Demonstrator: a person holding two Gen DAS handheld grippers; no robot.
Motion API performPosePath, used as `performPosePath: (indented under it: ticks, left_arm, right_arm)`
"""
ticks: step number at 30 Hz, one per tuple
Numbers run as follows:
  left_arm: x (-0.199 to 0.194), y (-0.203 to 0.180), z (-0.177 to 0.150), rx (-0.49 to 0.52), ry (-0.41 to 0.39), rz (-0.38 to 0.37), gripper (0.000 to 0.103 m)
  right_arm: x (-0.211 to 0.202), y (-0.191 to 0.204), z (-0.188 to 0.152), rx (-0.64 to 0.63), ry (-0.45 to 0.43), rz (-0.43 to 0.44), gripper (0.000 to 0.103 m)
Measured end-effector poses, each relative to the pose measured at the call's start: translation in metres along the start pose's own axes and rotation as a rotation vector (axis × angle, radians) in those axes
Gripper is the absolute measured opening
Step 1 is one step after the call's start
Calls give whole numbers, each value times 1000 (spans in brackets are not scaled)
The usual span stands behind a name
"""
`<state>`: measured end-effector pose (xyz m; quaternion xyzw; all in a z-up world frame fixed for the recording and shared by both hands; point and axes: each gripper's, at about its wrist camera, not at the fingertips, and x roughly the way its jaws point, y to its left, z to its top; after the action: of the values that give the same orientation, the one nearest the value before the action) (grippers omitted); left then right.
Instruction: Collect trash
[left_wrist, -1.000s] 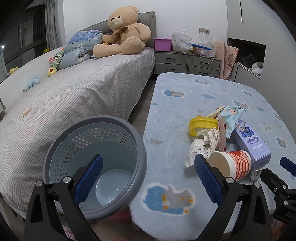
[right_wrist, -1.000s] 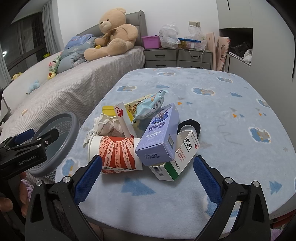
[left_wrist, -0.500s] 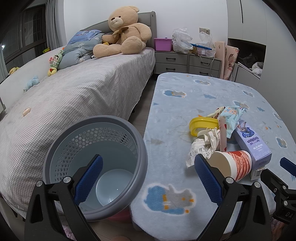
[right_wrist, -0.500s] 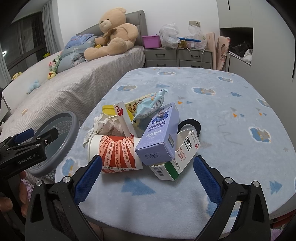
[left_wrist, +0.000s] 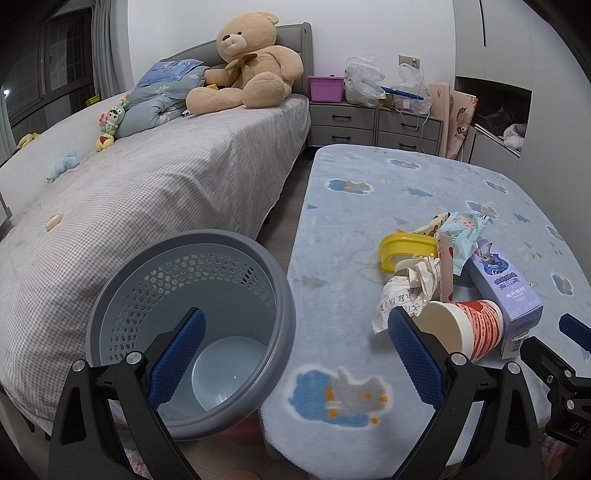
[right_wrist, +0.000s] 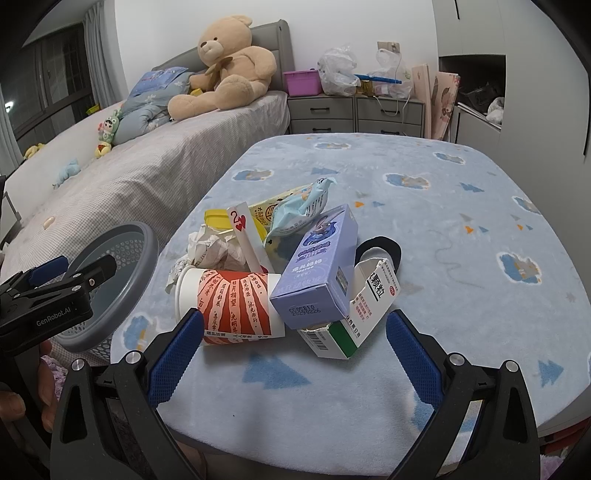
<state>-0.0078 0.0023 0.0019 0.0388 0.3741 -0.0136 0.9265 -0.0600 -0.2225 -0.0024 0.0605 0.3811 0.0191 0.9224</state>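
The bed (left_wrist: 155, 184) runs along the left, and beside it the bench (right_wrist: 424, 206) carries a fleecy blue cover. Between them, at the bench's near corner, stands the grey wastebasket (left_wrist: 192, 325), open and with nothing in it that shows.

The trash sits in one heap near the bench's front edge. A purple box (right_wrist: 317, 266) leans across a red-striped paper cup (right_wrist: 232, 306) lying on its side and a torn white-and-green carton (right_wrist: 354, 317). Behind them are crumpled paper (right_wrist: 214, 247), a blue snack wrapper (right_wrist: 299, 210), a yellow lid (left_wrist: 406, 249) and a playing card (right_wrist: 245, 236) standing on edge.

The right tool (right_wrist: 291, 350) hangs spread wide just in front of the cup and carton, holding nothing. The left tool (left_wrist: 295, 350) is likewise spread and empty, straddling the basket's rim and the bench corner.

The risk lies in the stacking. Pulling the cup out first would likely tip the purple box and scatter the lighter pieces, some over the near edge. The cup's thin wall may also crush or slip under a hard pinch, and the fleece could snag a fingertip sliding in low. The basket looks light enough to topple if the left tool knocks it.
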Motion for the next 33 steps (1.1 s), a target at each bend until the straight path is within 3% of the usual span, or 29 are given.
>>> performPosePath:
  ticks: [10, 22, 26, 33]
  left_arm:
    - [-3, 4, -3, -5, 4, -5, 95]
    - [0, 7, -1, -15, 13, -23, 95]
    - [0, 6, -2, -9, 14, -28, 95]
    - [0, 6, -1, -11, 13, -34, 95]
  right_arm:
    - [0, -3, -1, 10, 7, -4, 97]
    - [1, -39, 1, 75, 30, -64, 97]
    - [12, -51, -3, 113, 93, -50, 97]
    - [33, -49, -14, 71, 158, -82, 97]
